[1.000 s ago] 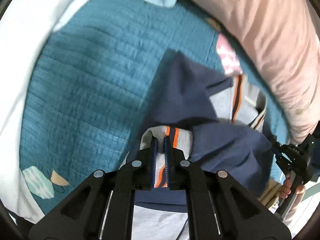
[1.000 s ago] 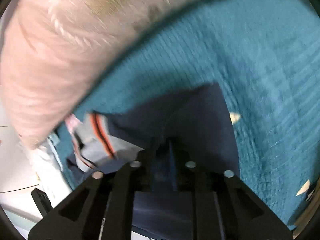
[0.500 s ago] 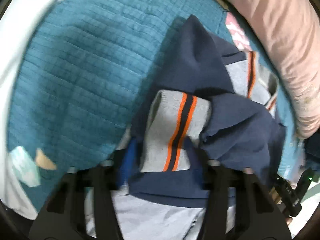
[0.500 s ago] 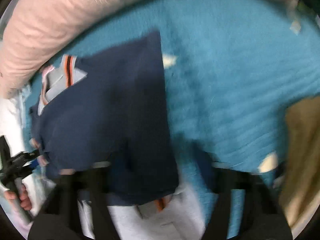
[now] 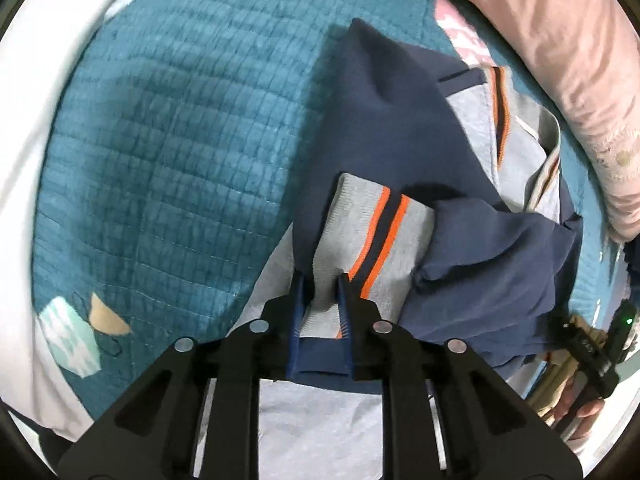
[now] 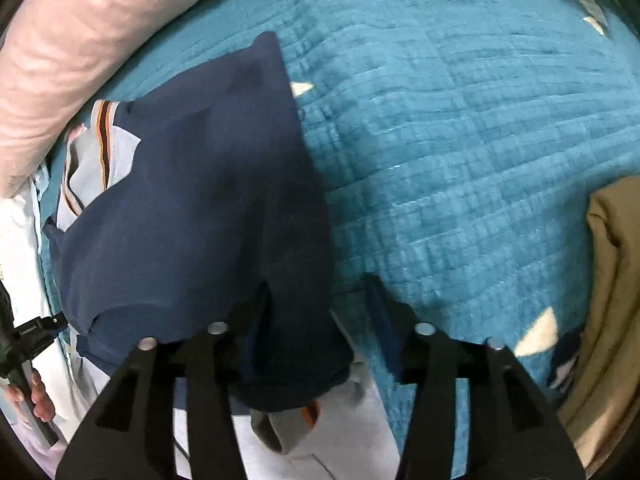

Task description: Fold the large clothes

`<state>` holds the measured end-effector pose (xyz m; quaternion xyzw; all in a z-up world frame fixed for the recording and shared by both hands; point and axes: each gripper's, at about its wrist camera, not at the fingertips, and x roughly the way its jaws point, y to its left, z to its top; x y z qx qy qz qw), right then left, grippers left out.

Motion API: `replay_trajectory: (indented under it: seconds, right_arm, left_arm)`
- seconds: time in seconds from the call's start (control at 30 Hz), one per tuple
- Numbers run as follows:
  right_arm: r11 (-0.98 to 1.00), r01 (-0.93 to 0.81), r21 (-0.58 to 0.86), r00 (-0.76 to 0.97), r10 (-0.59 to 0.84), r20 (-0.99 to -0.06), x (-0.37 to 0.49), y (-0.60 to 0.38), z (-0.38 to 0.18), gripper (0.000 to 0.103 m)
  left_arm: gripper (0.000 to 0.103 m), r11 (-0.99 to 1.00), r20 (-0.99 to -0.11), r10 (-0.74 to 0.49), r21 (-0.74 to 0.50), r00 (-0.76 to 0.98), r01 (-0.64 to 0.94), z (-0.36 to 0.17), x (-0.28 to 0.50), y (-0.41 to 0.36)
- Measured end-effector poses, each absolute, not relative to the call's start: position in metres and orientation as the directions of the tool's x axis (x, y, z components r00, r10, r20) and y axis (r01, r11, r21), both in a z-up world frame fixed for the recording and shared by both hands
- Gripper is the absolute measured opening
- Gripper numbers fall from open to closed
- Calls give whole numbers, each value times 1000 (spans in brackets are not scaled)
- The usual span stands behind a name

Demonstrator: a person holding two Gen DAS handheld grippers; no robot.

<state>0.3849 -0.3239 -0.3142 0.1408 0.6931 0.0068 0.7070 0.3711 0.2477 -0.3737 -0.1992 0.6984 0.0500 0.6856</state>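
A navy and grey jacket with orange stripes lies on the teal quilt. Its grey striped cuff rests flat on the navy body. My left gripper points down at that cuff. Its jaws are closing, with the cuff's edge lying unbunched in the narrow gap between them. In the right wrist view, my right gripper hangs over the jacket's right edge. Its jaws are opening wide, and navy cloth lies loose by the left finger. Each gripper also shows in the other's view: right gripper, left gripper.
A long pink pillow borders the quilt beyond the jacket. White bedding lies along the left in the left wrist view. A tan garment sits at the right edge in the right wrist view. A hand holds the left gripper's handle.
The left gripper let go of the striped cuff, which now lies flat on the navy cloth. The right gripper released the navy fabric, swung right and spread its jaws.
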Motion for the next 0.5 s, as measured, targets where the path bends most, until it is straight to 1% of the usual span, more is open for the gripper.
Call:
replay_trajectory:
  seconds: [0.03,0.07,0.1,0.13,0.17,0.2,0.23,0.27,0.3,0.33,0.37,0.43,0.5]
  right_arm:
    - [961,188,201,58,193,-979,381,-327,-304,57]
    - [957,192,218,79,206,-975,378,-330,-294,57]
    - [953,192,236,114,218,-969,372,-331,-280,57]
    - [953,182,243,145,218,-965,365,-331,-266,57]
    - [951,156,268,188,238,-953,358,-328,-249,45]
    - [943,125,308,205,279,-938,352,-322,-239,20]
    - [938,98,333,198,309,-930,349,-315,-235,10]
    - [930,61,364,171,349,-921,344,-306,-233,3]
    - [928,49,369,149,359,-921,344,-301,-235,1]
    - [936,47,348,136,339,-931,349,-302,-240,0]
    - [955,66,288,118,279,-953,350,-303,-253,0]
    - [941,160,298,67,290,-955,359,-318,-280,0]
    - [939,217,268,64,260,-963,359,-331,-296,0]
  left_arm:
    - [23,924,-980,-196,-192,20,-330,-370,372,245]
    - [31,928,-982,-188,-185,21,-324,-365,370,245]
    - [36,926,-981,-192,-191,31,-324,-361,368,244]
    - [39,921,-978,-204,-207,45,-328,-355,365,245]
    - [42,918,-977,-206,-212,52,-335,-352,363,249]
    - [42,917,-978,-201,-207,55,-340,-349,362,253]
    - [42,919,-980,-190,-197,56,-341,-345,359,254]
    - [42,920,-980,-187,-197,61,-338,-341,357,254]
    - [42,921,-980,-189,-200,66,-335,-339,357,254]
    - [43,920,-979,-191,-204,73,-335,-335,353,256]
    - [46,918,-979,-187,-202,75,-341,-333,353,258]
    - [46,919,-980,-186,-200,75,-339,-330,351,255]
    - [46,920,-980,-186,-200,72,-336,-330,347,250]
